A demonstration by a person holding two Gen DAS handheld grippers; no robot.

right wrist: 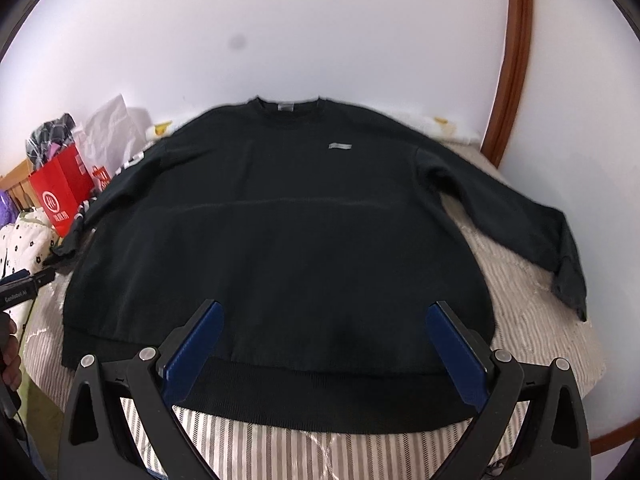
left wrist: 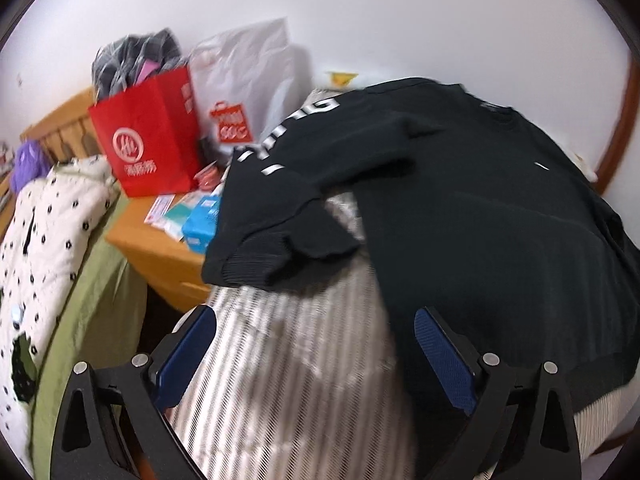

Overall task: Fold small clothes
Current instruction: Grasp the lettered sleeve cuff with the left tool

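Black knit, long-sleeved: a sweatshirt (left wrist: 500,208) spread flat over a striped cover (left wrist: 288,380), seen from the left wrist with some motion blur. Left gripper (left wrist: 316,356) released, jaws wide apart, nothing between them, hovering over bare stripes just beside the garment's left flank. Left sleeve (left wrist: 280,200) with white lettering lying bent across the cover edge, cuff near a wooden side table (left wrist: 160,252) strewn with packets. Beyond, a red paper bag (left wrist: 148,136), a white plastic bag (left wrist: 248,80), and a spotted quilt (left wrist: 44,240) on green bedding; plain white wall behind. From the right wrist: same sweatshirt (right wrist: 280,220) face up, collar toward the wall, hem nearest the camera, right sleeve (right wrist: 520,216) stretched out to the side. Right gripper (right wrist: 324,344) likewise unclenched and empty, poised above the hem band at the middle. Curved wooden trim (right wrist: 516,60) against the wall at right. No fold made yet, judging by the layout: body flat, both sleeves out. Sleeves in, then body halved, probably all still to do.
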